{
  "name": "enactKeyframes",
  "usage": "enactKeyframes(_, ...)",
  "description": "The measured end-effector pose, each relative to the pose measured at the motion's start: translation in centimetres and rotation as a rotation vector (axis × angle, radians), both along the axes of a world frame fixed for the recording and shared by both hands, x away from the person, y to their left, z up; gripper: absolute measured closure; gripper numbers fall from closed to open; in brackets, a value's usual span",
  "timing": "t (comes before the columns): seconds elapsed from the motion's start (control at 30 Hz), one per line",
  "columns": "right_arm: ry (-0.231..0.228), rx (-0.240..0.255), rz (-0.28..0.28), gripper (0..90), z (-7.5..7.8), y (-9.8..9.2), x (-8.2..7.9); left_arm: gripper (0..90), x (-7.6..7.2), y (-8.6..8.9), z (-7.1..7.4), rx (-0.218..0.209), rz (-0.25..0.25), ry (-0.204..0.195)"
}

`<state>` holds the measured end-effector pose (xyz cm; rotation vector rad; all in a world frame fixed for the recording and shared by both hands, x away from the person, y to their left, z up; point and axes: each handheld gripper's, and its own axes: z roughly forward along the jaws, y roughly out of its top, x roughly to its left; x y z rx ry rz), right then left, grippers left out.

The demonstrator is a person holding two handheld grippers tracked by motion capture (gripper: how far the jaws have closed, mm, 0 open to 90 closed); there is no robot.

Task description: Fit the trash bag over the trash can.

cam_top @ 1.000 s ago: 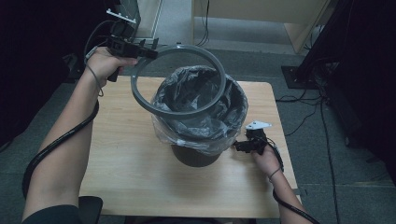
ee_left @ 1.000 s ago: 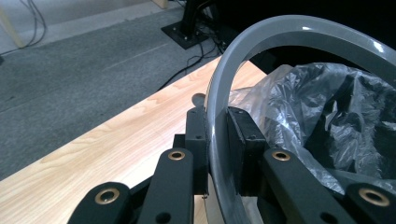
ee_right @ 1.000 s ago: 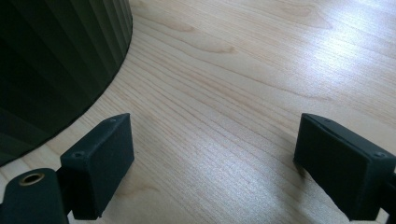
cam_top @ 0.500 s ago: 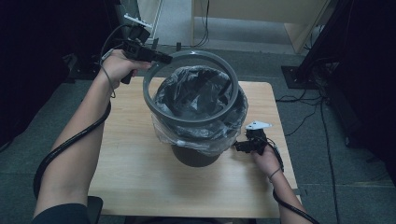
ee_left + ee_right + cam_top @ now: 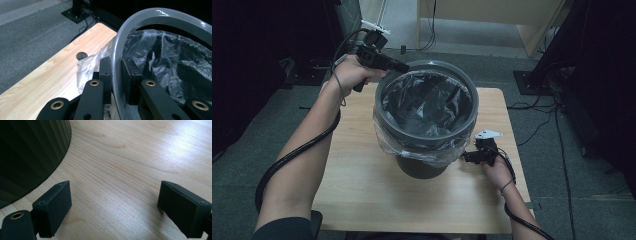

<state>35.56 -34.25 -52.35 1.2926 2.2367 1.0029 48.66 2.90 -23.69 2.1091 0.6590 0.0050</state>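
Note:
A dark grey bin (image 5: 419,167) stands in the middle of the wooden table (image 5: 352,190), lined with a clear plastic bag (image 5: 427,105) whose edge hangs over its rim. A grey plastic ring (image 5: 473,102) lies roughly level over the bin's mouth. My left gripper (image 5: 404,67) is shut on the ring's far left edge. In the left gripper view the pads (image 5: 132,80) pinch the ring (image 5: 160,15) wall, with the bag (image 5: 170,57) inside. My right gripper (image 5: 464,157) rests low on the table right of the bin, open, with the ribbed bin wall (image 5: 30,150) to its left.
The bag's loose edge (image 5: 432,156) puffs out below the ring. A round cable hole (image 5: 81,55) is in the tabletop near the bin. Cables (image 5: 537,125) and a dark stand base (image 5: 532,80) lie on the floor to the right.
My left gripper has carried the ring rightward and slightly down, from tilted off the bin's left side to level over the bin's mouth. The right gripper has not moved.

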Motion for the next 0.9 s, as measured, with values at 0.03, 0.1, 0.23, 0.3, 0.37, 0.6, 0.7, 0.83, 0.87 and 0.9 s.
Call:
enactKeyframes(0.03,0.000,0.000,0.000,11.2,0.0,0.0,0.0,79.0,-0.1,-0.1,0.0,0.000,-0.003,0.001)
enactKeyframes(0.1,0.000,0.000,0.000,11.2,0.0,0.0,0.0,79.1,-0.2,-0.3,-0.1,0.006,-0.016,-0.001)
enactKeyframes(0.23,0.000,0.000,0.000,11.2,0.0,0.0,0.0,79.0,-0.6,-0.5,-0.5,0.030,-0.039,-0.012)
enactKeyframes(0.3,0.000,0.000,0.000,11.2,0.0,0.0,0.0,79.0,-0.6,-0.4,-0.7,0.033,-0.034,-0.011)
enactKeyframes(0.37,0.000,0.000,0.000,11.2,0.0,0.0,0.0,78.9,-0.6,-0.2,-0.9,0.043,-0.026,-0.020)
enactKeyframes(0.6,0.000,0.000,0.000,11.2,0.0,0.0,0.0,78.7,-0.5,-0.6,-1.2,0.047,-0.033,-0.041)
enactKeyframes(0.7,0.000,0.000,0.000,11.2,0.0,0.0,0.0,78.6,-0.4,-0.8,-1.2,0.041,-0.035,-0.040)
enactKeyframes(0.83,-0.001,-0.001,0.000,11.2,0.0,0.0,0.0,78.3,-0.2,-0.8,-1.3,0.039,-0.020,-0.041)
enactKeyframes(0.87,-0.001,-0.001,0.000,11.2,0.0,0.0,0.0,78.3,-0.2,-0.8,-1.3,0.040,-0.020,-0.044)
enactKeyframes(0.9,-0.001,0.000,0.000,11.2,0.0,0.0,0.0,78.1,-0.2,-0.8,-1.3,0.041,-0.021,-0.047)
